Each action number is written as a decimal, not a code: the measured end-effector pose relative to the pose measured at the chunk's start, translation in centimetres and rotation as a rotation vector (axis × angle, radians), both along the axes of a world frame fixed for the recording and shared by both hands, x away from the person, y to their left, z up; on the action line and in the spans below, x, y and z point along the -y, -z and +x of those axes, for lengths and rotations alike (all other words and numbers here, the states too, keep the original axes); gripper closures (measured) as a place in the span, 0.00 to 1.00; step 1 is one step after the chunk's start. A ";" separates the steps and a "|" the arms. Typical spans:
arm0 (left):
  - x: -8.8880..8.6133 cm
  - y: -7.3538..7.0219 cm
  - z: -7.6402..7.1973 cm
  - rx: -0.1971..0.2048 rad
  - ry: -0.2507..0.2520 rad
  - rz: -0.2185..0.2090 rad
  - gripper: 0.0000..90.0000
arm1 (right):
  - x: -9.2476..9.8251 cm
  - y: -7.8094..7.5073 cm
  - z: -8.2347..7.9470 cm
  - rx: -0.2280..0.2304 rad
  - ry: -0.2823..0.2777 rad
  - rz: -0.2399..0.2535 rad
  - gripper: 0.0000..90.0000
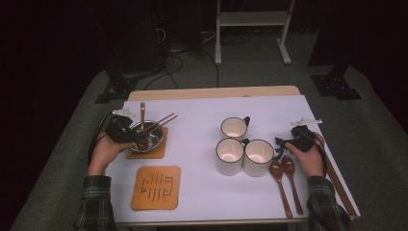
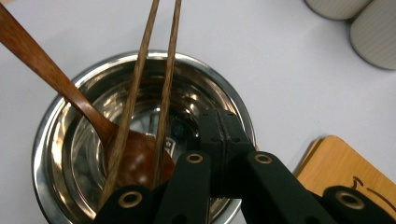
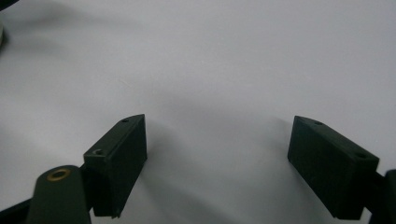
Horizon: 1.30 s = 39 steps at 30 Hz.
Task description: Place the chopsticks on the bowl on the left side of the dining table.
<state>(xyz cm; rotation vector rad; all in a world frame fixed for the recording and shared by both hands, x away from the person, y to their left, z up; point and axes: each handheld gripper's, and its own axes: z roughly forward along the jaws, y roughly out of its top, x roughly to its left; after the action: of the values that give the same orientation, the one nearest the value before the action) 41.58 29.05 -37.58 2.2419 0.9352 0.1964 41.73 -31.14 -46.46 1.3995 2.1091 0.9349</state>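
The left gripper (image 2: 219,140) hangs over the near rim of the round, shiny stainless-steel bowl (image 2: 60,126), its two black jaws pressed together with nothing between them. In the high view this gripper (image 1: 126,132) sits at the bowl's (image 1: 153,139) left edge, on the square wooden coaster (image 1: 159,150) that carries the bowl.

Just to the left of the closed jaws, in the left gripper view, lies the pair of slim brown wooden chopsticks (image 2: 163,93). Their near ends rest at the bowl's rim right beside the gripper's linkage, apart from the jaw tips. Their long axis runs straight away from the gripper, across the bowl's mouth and past its far rim; the two sticks lie almost parallel, drawing slightly together toward the far ends. In the high view the chopsticks (image 1: 161,122) point up and to the right, away from the gripper.

Further left of the jaws, a dark wooden spoon (image 2: 60,88) has its scoop in the bottom of the bowl, under the chopsticks, with the handle slanting up and away to the left.

The right gripper (image 3: 217,154) has its jaws spread wide over bare white table covering (image 3: 210,60). In the high view it (image 1: 288,141) rests just right of three white mugs with dark handles (image 1: 245,149), with two more brown wooden spoons (image 1: 284,178) lying just nearer the person.
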 end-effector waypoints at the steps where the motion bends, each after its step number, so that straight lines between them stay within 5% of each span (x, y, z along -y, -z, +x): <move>1: -0.1 0.2 0.0 -0.005 -0.003 -0.001 1.00 | 0.0 0.0 0.0 0.000 0.000 0.000 0.20; 12: -1.2 1.9 0.4 -0.043 -0.051 0.017 1.00 | 0.0 0.0 0.0 -0.001 0.000 0.001 0.20; 39: -3.6 2.0 1.3 -0.018 -0.140 0.045 0.99 | 0.0 0.0 0.0 0.000 0.000 0.000 0.20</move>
<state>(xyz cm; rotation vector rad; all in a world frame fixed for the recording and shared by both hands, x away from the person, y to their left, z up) 42.92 32.70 -39.59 2.2235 1.1091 0.2630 41.73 -31.13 -46.45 1.3988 2.1094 0.9347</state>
